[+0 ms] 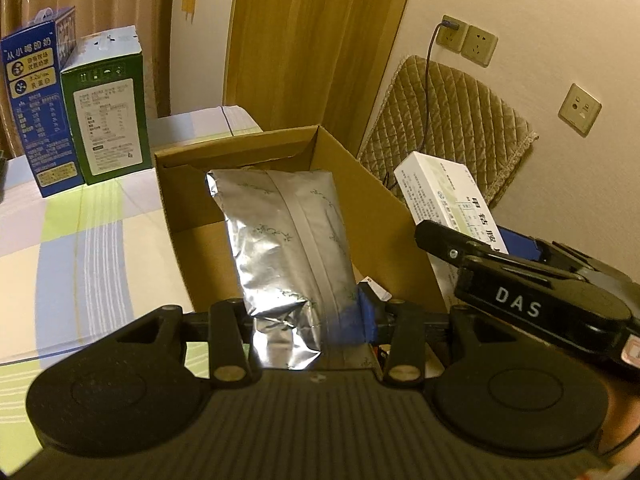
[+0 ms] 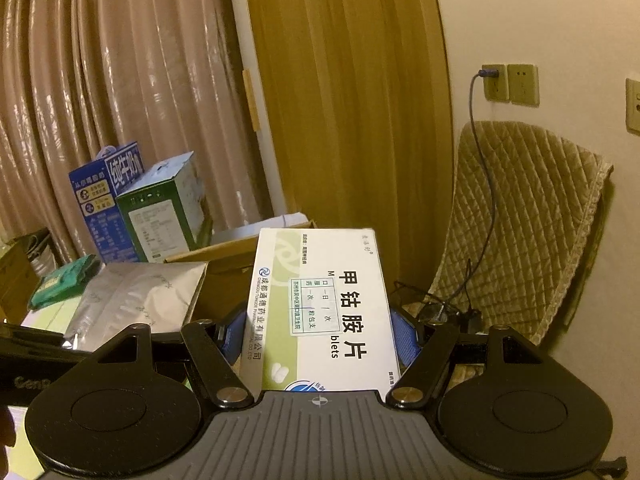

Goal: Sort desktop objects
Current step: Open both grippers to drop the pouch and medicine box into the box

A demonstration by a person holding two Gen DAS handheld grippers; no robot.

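Note:
My left gripper (image 1: 310, 320) is shut on a silver foil pouch (image 1: 280, 240), held tilted over the open cardboard box (image 1: 384, 216); the pouch's far end reaches into the box. My right gripper (image 2: 320, 332) is shut on a white and green medicine box (image 2: 320, 304), held up just right of the cardboard box (image 2: 224, 252). In the left wrist view the right gripper (image 1: 520, 280) comes in from the right with the medicine box (image 1: 444, 196). The foil pouch also shows in the right wrist view (image 2: 136, 300).
A blue milk carton (image 1: 38, 100) and a green carton (image 1: 106, 112) stand at the back left on the checked tablecloth (image 1: 80, 240). A green packet (image 2: 64, 280) lies left. A quilted chair back (image 1: 452, 120) and cable stand right, by the wall sockets (image 1: 466, 42).

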